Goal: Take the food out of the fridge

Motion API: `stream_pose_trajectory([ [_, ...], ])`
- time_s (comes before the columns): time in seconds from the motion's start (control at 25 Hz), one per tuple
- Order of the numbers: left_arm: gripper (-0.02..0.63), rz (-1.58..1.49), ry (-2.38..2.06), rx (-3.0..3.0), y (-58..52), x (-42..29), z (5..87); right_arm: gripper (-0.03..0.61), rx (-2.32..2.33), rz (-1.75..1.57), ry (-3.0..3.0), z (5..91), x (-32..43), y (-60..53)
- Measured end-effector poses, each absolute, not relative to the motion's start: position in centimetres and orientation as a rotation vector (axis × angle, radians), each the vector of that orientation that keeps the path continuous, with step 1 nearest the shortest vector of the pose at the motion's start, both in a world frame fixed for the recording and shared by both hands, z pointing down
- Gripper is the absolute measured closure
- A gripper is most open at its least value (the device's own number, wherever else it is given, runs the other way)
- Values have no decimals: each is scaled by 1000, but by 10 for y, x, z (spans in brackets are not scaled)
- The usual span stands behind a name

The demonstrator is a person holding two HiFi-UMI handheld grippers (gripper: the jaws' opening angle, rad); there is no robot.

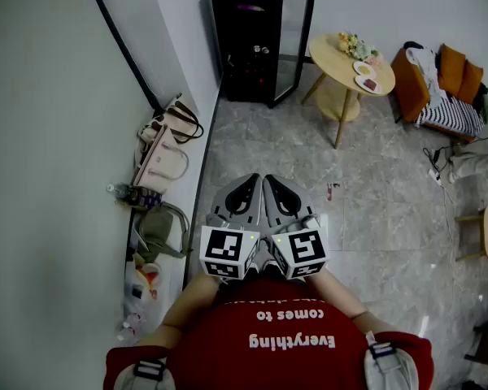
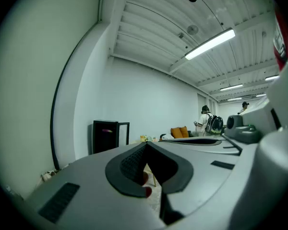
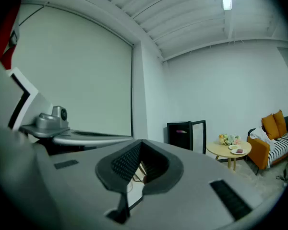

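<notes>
The grey tiled floor (image 1: pixel 374 185) and the white wall (image 1: pixel 49 136) take most of the head view. At the bottom I see the red shirt (image 1: pixel 268 340) of the person who carries the rig.

The black fridge (image 1: pixel 244 39) stands at the far wall, well apart from me, and its glass door (image 1: pixel 297 43) is swung open to the right. Near it on the right there is an orange sofa (image 1: pixel 451 80) with a striped cloth, and between the sofa and the fridge a round wooden table (image 1: pixel 333 55). Some bags (image 1: pixel 164 149) lean along the left wall.

Close in front of the shirt, the left gripper (image 1: pixel 252 179) and the right gripper (image 1: pixel 270 180) are held side by side, almost touching, and both point toward the fridge. In each gripper view the two jaws are pressed together at the tips, and nothing sits between them. Each gripper has its marker cube: the left cube (image 1: pixel 228 253) and the right cube (image 1: pixel 301 253).

On the table there are flowers (image 1: pixel 354 45) and two small plates (image 1: pixel 366 75), each with something on it that I cannot name.

The food (image 1: pixel 260 49) shows only as a few small pale spots on a shelf inside the fridge, too small for me to tell more.
</notes>
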State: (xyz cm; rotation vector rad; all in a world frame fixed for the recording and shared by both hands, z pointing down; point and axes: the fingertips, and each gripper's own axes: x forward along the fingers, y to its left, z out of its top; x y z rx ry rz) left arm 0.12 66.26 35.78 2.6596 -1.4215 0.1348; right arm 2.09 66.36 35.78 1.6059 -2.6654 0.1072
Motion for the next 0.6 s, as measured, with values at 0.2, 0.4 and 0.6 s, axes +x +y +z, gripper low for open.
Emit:
stream_pose_trajectory([
  [0.2, 607, 141, -1433, 2669, 659, 7, 355, 569, 1603, 106, -2672, 356, 28, 661],
  [0.4, 607, 149, -1435, 2662, 653, 21, 356, 569, 1600, 114, -2682, 356, 41, 655],
  [0.6, 607, 152, -1465, 2660, 648, 41, 357, 568, 1586, 112, -2710, 358, 62, 650],
])
